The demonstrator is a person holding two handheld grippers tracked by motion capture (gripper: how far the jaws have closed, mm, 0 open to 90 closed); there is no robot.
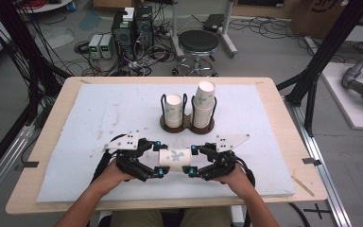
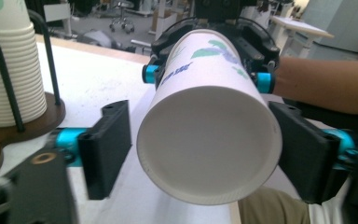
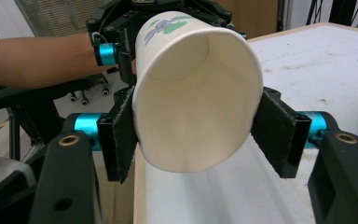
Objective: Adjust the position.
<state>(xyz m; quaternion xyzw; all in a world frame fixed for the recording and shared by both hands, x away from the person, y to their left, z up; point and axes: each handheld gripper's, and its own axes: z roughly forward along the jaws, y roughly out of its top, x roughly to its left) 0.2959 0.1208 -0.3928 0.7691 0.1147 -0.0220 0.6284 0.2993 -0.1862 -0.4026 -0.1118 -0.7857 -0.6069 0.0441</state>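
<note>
A white mat (image 1: 99,123) covers a wooden table (image 1: 52,118) in a cable-strewn workshop with a stool (image 1: 198,45) behind. Near the front edge, a paper cup (image 1: 176,160) is held sideways in the air between both tools: the right gripper (image 1: 191,161) clenches one end, squashing it oval, while the left gripper (image 1: 159,159) brackets the other end, its right jaw touching and its left jaw just clear. A wire cup holder (image 1: 187,120) with stacked cups stands well apart beyond, open mat on either side.

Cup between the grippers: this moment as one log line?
cup sideways | right gripper clamps it | left gripper open around it
</note>
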